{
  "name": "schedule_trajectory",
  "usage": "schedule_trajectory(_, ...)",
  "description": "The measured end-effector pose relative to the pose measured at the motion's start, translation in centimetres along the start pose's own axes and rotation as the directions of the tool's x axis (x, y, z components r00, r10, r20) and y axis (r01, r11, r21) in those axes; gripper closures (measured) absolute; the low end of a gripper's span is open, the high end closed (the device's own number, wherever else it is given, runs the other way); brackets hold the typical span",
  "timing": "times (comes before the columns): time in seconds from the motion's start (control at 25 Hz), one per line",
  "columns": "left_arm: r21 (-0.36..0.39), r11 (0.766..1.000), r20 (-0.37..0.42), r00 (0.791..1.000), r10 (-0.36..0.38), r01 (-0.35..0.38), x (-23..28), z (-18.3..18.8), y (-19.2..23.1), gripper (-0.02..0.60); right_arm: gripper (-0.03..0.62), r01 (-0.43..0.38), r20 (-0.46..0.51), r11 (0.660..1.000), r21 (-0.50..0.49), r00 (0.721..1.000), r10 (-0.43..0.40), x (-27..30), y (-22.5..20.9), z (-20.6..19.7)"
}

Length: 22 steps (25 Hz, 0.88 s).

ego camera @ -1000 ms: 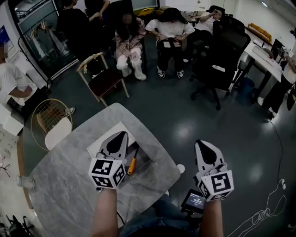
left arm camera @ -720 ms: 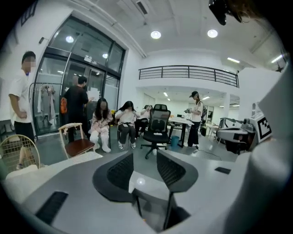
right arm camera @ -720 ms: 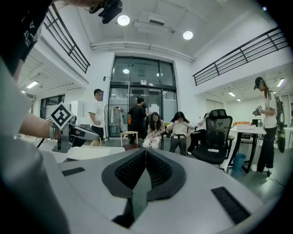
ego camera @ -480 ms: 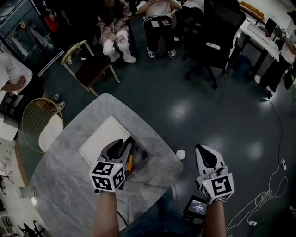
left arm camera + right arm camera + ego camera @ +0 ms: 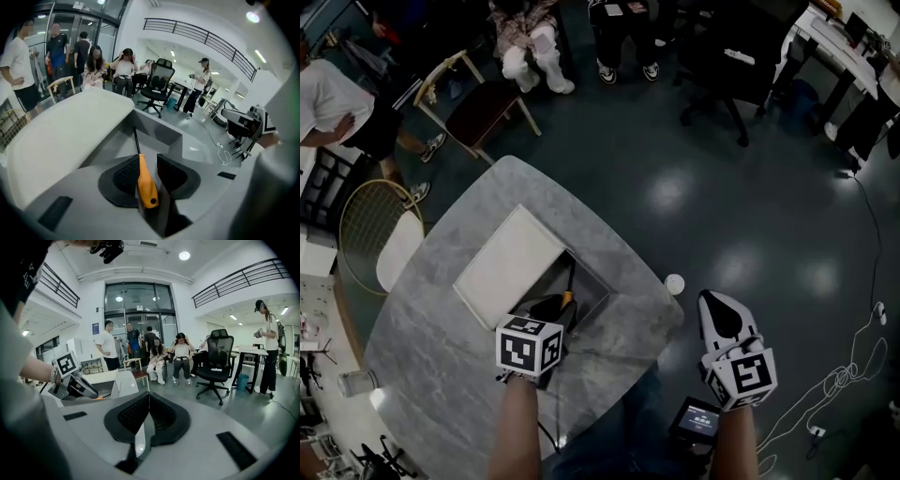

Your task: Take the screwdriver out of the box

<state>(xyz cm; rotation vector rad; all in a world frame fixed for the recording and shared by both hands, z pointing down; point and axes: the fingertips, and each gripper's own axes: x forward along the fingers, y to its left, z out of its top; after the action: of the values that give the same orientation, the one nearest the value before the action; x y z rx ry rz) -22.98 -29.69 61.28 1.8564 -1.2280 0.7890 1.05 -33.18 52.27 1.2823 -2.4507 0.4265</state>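
Note:
An open grey box (image 5: 592, 292) with its white lid (image 5: 508, 262) folded back lies on the marble table (image 5: 441, 337). Inside it lies a screwdriver (image 5: 567, 298) with an orange handle (image 5: 145, 185) and a dark shaft pointing away. My left gripper (image 5: 546, 314) points steeply down into the box (image 5: 159, 131). Its jaws have just opened from shut and narrowed a little. The left gripper (image 5: 147, 156) stands open, the handle lying against the left pad with a gap to the right one. My right gripper (image 5: 724, 314) hangs shut and empty (image 5: 147, 394) off the table's right edge.
A small white round thing (image 5: 674, 283) sits by the table's right corner. A device with a lit screen (image 5: 697, 420) is near my lap. A wooden chair (image 5: 483, 103) and a wire chair (image 5: 380, 234) stand beyond the table. Several people sit farther off.
My left gripper has dropped from above the table down into the box, tilted steeply, and its jaws now straddle the orange handle. The right gripper sank slightly beside the table.

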Motion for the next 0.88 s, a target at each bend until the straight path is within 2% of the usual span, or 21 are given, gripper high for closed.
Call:
schedule_trajectory(0.44, -0.033, 0.993, -0.151, 0.983, 0.106, -0.112, 2.4, -1.3, 1.3, 0.472, 0.568, 0.069, 0.013, 0.997, 0.021, 0.997, -0.07, -2.3, -2.4, -0.4)
schedule_trajectory(0.68, -0.058, 0.979, -0.181, 0.966, 0.183, -0.197, 2.6, -1.2, 1.9, 0.482, 0.568, 0.088, 0.012, 0.995, 0.037, 0.996, -0.089, -3.3, -3.0, -0.8)
schedule_trajectory(0.88, -0.066, 0.975, -0.204, 0.96, 0.193, -0.211, 2.5, -1.2, 2.0, 0.494, 0.568, 0.095, 0.025, 0.995, 0.043, 0.995, -0.096, -3.8, -3.1, -0.9)
